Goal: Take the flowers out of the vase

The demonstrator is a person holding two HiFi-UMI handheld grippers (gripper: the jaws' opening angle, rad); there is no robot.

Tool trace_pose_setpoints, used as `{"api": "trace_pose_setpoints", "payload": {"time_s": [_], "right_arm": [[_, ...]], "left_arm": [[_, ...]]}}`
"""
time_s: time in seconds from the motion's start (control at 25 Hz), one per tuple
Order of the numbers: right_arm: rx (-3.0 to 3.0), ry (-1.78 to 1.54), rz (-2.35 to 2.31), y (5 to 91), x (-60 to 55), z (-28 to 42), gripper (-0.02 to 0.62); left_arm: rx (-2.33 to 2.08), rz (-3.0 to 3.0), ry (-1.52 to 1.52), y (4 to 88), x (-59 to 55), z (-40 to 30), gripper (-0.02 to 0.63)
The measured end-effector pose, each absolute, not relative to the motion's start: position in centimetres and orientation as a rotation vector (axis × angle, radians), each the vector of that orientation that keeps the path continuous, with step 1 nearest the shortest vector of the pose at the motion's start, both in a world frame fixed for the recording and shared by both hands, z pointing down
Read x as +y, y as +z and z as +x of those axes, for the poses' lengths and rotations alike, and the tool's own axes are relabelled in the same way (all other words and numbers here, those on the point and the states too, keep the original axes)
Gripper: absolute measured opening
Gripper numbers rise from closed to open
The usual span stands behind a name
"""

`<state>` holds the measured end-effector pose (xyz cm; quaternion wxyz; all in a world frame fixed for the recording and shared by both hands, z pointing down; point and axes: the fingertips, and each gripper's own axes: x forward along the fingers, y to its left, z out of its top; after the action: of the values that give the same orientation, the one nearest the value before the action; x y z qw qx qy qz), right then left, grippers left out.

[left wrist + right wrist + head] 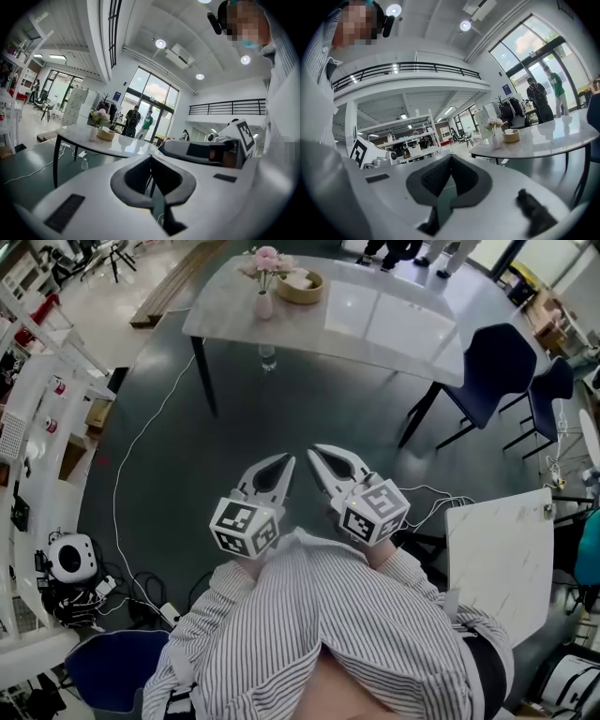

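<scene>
Both tongs closed and empty. Left tongs [151,158]: pads meet at the tips, nothing between them. Right tongs [451,158]: same. Head view: both are held close to the striped shirt [356,634], side by side, tips pointing at the marble table [394,324], well apart from it. The pink flowers [267,257] sit in the small white vase [263,304] at the table's far left end, ahead and a bit left of both tips, just beside a wooden bowl [300,285]. Only the head view shows the navy chairs [492,362], right of the tongs. The left gripper view has the vase left of its jaws, plus the right tongs' body alongside and two people [139,123] at the glass doors. The right gripper view has the vase right of its jaws; it alone shows the shelving [412,140] and the mezzanine railing [408,70].
</scene>
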<state>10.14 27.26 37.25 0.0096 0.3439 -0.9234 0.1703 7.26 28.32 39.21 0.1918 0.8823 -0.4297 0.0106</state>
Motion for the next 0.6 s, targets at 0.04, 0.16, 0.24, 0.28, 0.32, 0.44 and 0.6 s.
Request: {"api": "trace_pose_setpoints", "payload": {"time_s": [0.04, 0.16, 0.24, 0.28, 0.32, 0.44, 0.6], "right_arm": [[-2.877, 0.54, 1.073, 37.5, 27.2, 10.2, 0.015], [-2.865, 0.574, 1.07, 38.3, 27.2, 10.3, 0.015], [-2.855, 0.594, 1.066, 38.9, 27.1, 10.3, 0.015], [-2.849, 0.597, 1.062, 39.2, 27.0, 10.3, 0.015], [-2.843, 0.596, 1.06, 39.5, 26.8, 10.3, 0.015], [-2.829, 0.596, 1.074, 39.9, 25.7, 10.2, 0.015], [-2.818, 0.606, 1.093, 40.2, 24.1, 10.7, 0.015]], "left_arm": [[-1.194, 2.471, 0.026, 39.4, 28.3, 7.4, 0.012], [-1.157, 2.461, 0.003, 39.6, 28.7, 8.0, 0.012], [-1.155, 2.46, 0.019, 40.1, 28.6, 8.2, 0.012], [-1.154, 2.456, 0.031, 40.5, 28.3, 8.2, 0.012], [-1.151, 2.45, 0.038, 40.9, 27.9, 8.2, 0.012], [-1.136, 2.434, 0.035, 41.6, 26.8, 8.0, 0.012], [-1.127, 2.437, 0.042, 41.7, 24.9, 8.2, 0.012]]}}
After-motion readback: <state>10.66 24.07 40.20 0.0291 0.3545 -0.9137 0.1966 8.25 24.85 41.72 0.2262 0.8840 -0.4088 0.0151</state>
